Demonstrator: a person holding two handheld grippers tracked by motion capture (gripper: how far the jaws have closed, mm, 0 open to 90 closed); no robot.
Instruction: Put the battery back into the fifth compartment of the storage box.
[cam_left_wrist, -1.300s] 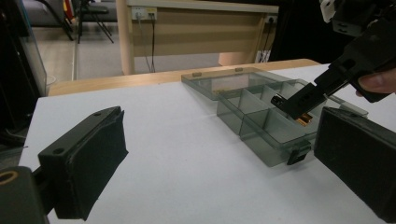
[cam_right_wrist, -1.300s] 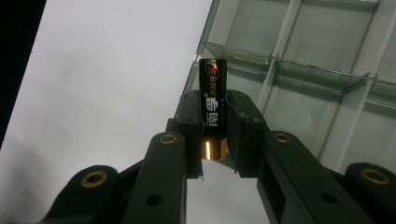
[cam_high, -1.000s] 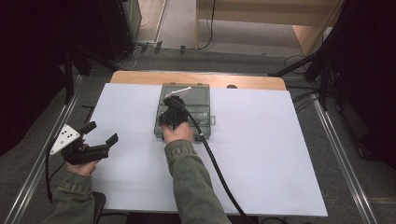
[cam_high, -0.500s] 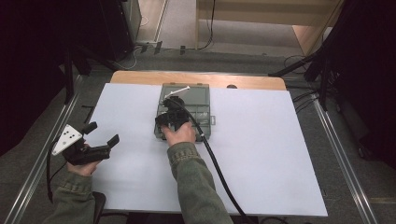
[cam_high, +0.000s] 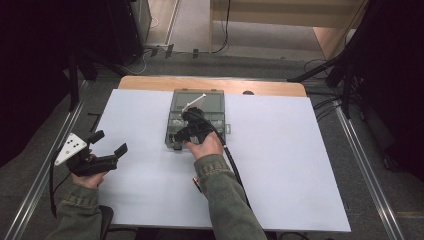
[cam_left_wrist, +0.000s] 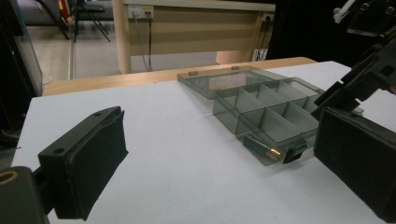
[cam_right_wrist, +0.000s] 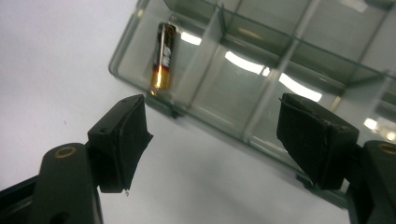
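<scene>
**In the corner compartment: battery lies free**

In the near corner compartment of the clear compartment box (cam_right_wrist: 261, 70) lies the AA battery (cam_right_wrist: 162, 55), clear of my right tongs (cam_right_wrist: 212, 135). Their jaws have just been opening and stand apart with nothing between them, hovering over the box's front edge. My left tongs (cam_high: 109, 143) hang wide and empty over the white desk (cam_high: 280, 170), well apart from the box.

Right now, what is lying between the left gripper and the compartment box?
Nothing: in the left gripper view, bare white table stretches from the left gripper to the compartment box.
</scene>
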